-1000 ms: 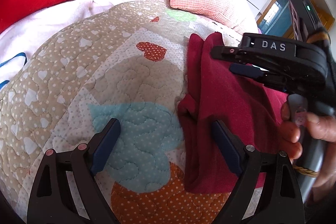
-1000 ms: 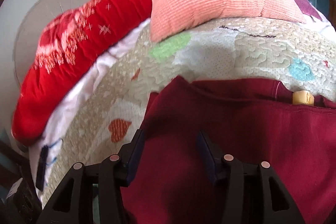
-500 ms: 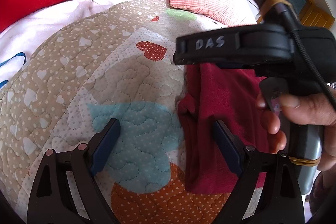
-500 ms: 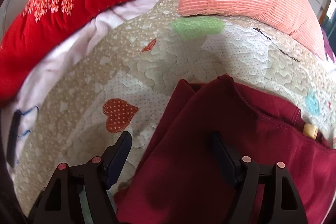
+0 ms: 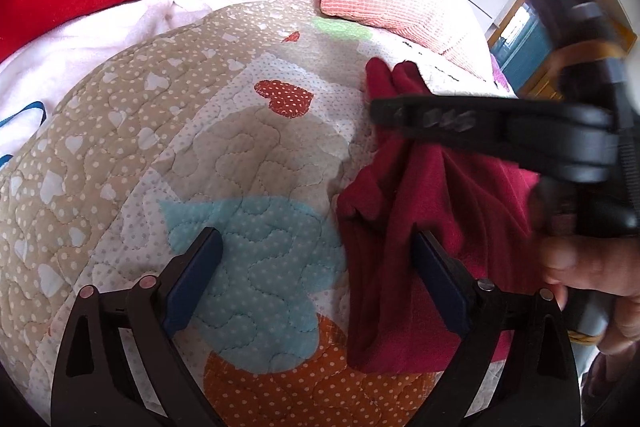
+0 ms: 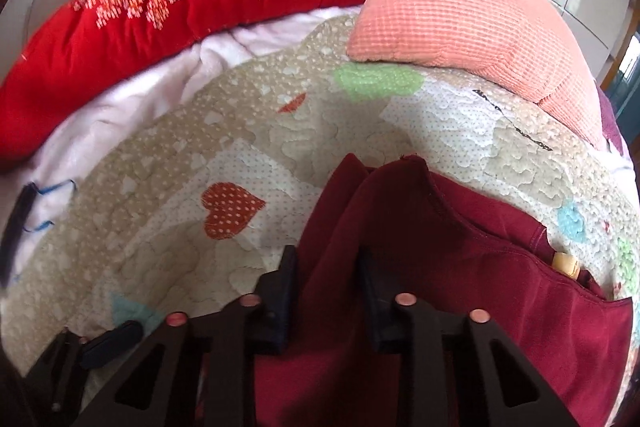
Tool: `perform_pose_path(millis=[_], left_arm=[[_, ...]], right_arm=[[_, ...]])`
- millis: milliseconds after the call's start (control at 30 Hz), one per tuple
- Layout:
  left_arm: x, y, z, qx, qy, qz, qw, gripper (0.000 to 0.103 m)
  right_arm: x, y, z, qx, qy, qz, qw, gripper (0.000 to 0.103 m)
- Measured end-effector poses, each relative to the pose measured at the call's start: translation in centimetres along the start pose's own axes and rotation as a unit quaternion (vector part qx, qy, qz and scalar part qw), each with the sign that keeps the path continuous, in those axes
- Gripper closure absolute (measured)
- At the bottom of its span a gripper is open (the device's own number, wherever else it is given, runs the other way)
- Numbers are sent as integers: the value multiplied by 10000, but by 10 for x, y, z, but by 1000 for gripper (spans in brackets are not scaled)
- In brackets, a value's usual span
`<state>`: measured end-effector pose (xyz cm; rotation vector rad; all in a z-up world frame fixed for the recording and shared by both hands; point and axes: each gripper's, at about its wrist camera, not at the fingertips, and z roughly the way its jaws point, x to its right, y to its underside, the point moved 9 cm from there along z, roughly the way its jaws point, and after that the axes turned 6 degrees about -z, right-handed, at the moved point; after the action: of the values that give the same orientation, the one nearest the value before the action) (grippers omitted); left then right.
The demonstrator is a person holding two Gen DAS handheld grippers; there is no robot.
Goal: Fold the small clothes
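A maroon garment [image 5: 404,259] lies rumpled on the patchwork quilt [image 5: 240,163], right of centre in the left wrist view. My left gripper [image 5: 316,267] stays low over the quilt with its jaws opening wide. The garment's left edge lies between them, untouched by the pads. My right gripper [image 5: 384,115] reaches in from the right above the cloth, a person's hand [image 5: 580,267] on its handle. In the right wrist view the right gripper [image 6: 328,267] is closing, with a raised fold of the garment [image 6: 460,267] pinched between its pads.
A long red embroidered cushion [image 6: 160,11] and a pink ribbed pillow [image 6: 460,11] line the far edge of the bed. A white blanket [image 5: 100,43] shows beyond the quilt at left. A small yellow tag [image 6: 565,263] sits at the garment's right hem.
The right gripper swung left over the garment, rolled, opened wide and then narrowed onto a fold, which now tents up. The left gripper stayed put.
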<state>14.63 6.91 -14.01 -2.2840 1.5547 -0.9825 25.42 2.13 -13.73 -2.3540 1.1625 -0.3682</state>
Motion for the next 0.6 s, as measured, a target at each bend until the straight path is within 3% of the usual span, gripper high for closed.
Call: perform_pose_path(millis=[233, 333, 367, 400, 433, 500, 600], left_arm=[[7, -1, 4, 40, 104, 24, 9999, 2], [16, -1, 3, 58, 339, 142, 9993, 3], [22, 0, 1, 38, 549, 218, 9982, 8], [28, 2, 0, 4, 743, 278, 9969, 25], [36, 5, 0, -96, 966, 349, 9947, 50], [50, 15, 3, -373, 1258, 475, 9902, 69], [61, 20, -6, -251, 1298, 688, 9888, 82]], right_arm=[[14, -1, -22, 412, -769, 785, 9931, 84], [22, 1, -33, 594, -1100, 1117, 9858, 87], [24, 2, -36, 642, -1131, 1140, 9849, 87], [26, 4, -40, 682, -1137, 1148, 9845, 88], [27, 6, -44, 727, -1145, 1134, 9843, 89], [28, 11, -53, 788, -1116, 1074, 9848, 91], [34, 17, -75, 951, -1071, 1014, 9845, 92]])
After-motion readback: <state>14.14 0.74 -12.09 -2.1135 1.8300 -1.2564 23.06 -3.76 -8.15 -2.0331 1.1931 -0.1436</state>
